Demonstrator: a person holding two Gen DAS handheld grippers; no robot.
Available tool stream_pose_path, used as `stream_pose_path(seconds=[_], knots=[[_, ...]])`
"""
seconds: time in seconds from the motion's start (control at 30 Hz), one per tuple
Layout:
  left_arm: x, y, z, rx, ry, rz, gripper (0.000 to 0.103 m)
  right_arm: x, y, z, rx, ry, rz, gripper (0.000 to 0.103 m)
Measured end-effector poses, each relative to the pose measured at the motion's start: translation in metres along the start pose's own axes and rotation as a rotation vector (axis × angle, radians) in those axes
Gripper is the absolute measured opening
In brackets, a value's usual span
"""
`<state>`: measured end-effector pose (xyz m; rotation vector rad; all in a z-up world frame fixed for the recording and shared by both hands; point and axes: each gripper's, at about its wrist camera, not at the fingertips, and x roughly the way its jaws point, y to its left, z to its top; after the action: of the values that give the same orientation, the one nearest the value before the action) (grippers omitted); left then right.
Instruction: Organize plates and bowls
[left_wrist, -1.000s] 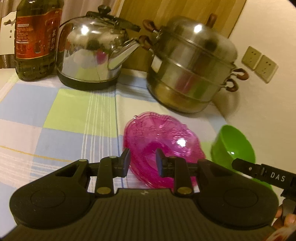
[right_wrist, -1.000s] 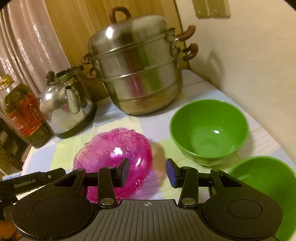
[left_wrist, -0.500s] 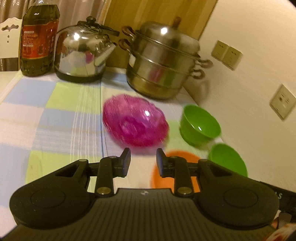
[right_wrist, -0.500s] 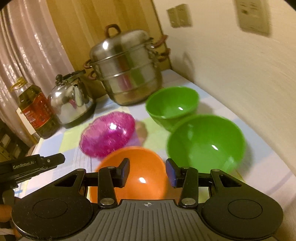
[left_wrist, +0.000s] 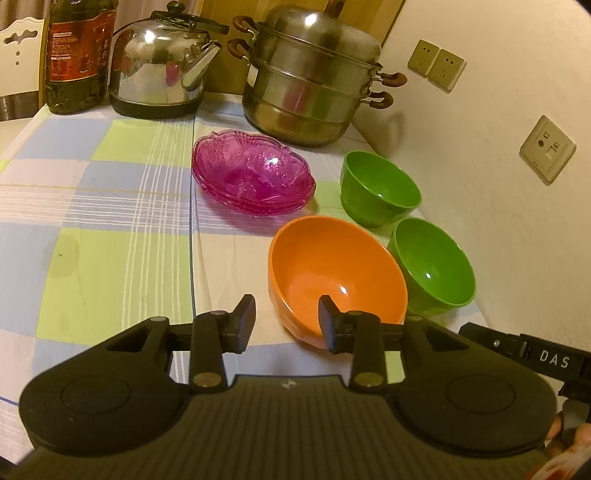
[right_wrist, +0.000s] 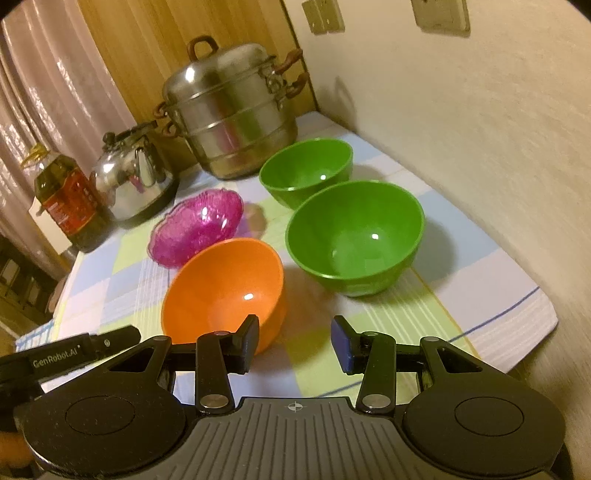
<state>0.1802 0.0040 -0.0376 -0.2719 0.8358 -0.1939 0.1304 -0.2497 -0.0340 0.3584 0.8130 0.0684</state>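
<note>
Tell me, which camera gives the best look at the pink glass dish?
The left wrist view: the pink glass dish sits unobstructed, showing its scalloped rim and patterned inside. In the right wrist view the dish looks smaller, and the orange bowl hides its near edge.

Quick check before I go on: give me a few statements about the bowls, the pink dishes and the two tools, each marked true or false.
1. Two green bowls stand on the cloth near the wall. True: far green bowl, near green bowl.
2. The orange bowl is nested inside a green bowl. False: it sits on the cloth by itself, beside the near green bowl.
3. The pink dishes lie between the orange bowl and the kettle. True.
4. The right tool grips the orange bowl. False: nothing is between its jaws.
5. The left tool holds a pink dish. False: its jaws are opening and empty.
</note>
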Motion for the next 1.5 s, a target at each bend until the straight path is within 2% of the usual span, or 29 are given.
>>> stream_pose_path(seconds=[0.17, 0.4, 0.77, 0.93, 1.07, 1.23, 1.37, 1.5], knots=[[0.010, 0.000, 0.004, 0.003, 0.024, 0.011, 0.035, 0.004, -0.001, 0.002, 0.014, 0.037, 0.038, 0.043], [0.025, -0.003, 0.012, 0.006, 0.049, 0.032, 0.038, 0.014, 0.006, 0.007, 0.018, 0.041, 0.070, 0.043], [0.049, 0.000, 0.014, -0.024, 0.080, 0.025, 0.043, 0.040, 0.005, 0.015, 0.052, 0.067, 0.033, 0.043], [0.061, -0.001, 0.018, -0.015, 0.091, 0.050, 0.042, 0.051, 0.003, 0.016, 0.065, 0.082, 0.028, 0.043], [0.069, 0.001, 0.020, -0.017, 0.101, 0.056, 0.040, 0.060, 0.003, 0.017, 0.073, 0.101, 0.025, 0.043], [0.075, 0.002, 0.021, -0.012, 0.106, 0.054, 0.031, 0.069, 0.008, 0.018, 0.070, 0.115, 0.032, 0.043], [0.078, 0.001, 0.021, -0.007, 0.104, 0.053, 0.025, 0.074, 0.011, 0.018, 0.068, 0.124, 0.031, 0.033], [0.082, 0.002, 0.021, -0.009, 0.113, 0.043, 0.020, 0.077, 0.012, 0.019, 0.067, 0.125, 0.025, 0.029]])
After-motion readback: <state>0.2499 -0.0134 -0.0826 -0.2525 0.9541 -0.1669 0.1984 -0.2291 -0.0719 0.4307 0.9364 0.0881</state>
